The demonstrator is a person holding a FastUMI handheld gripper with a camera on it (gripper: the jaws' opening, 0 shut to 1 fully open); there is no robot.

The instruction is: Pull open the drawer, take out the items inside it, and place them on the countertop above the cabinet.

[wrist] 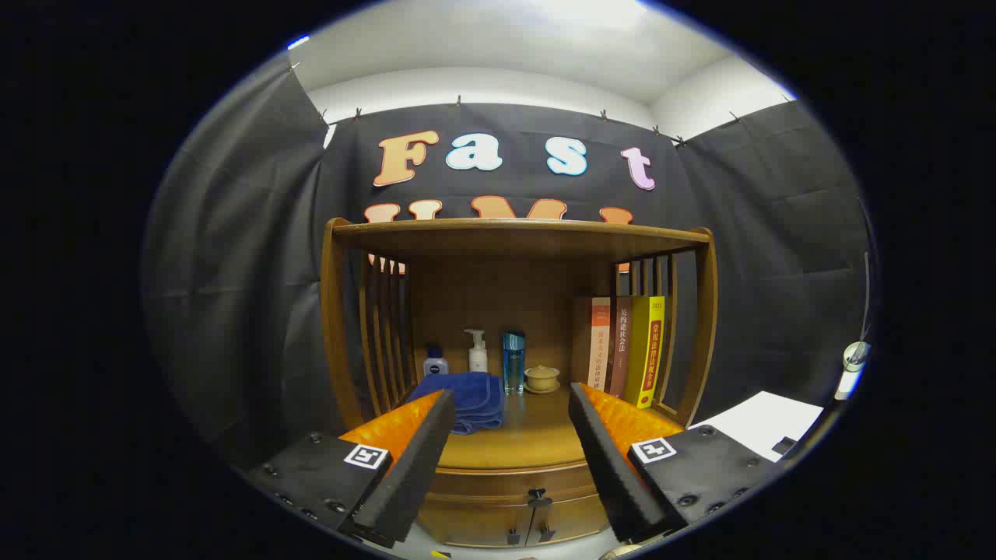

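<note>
Below the fingers, the drawer (537,509) sits shut under the countertop (513,443), its small dark knob (536,495) just ahead & between them. Gripper (510,404) hangs w/ jaws spread wide, gripping nothing. Task looks unstarted: drawer not yet pulled, contents hidden, all 3 steps left. Blue towel (467,397), bottles (476,351), 3 books (626,350) already occupy the top.

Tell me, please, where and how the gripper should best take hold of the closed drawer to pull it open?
Grip the small dark knob on the drawer front, approaching straight from the front. It juts out below the countertop, between the open gripper fingers.
</note>
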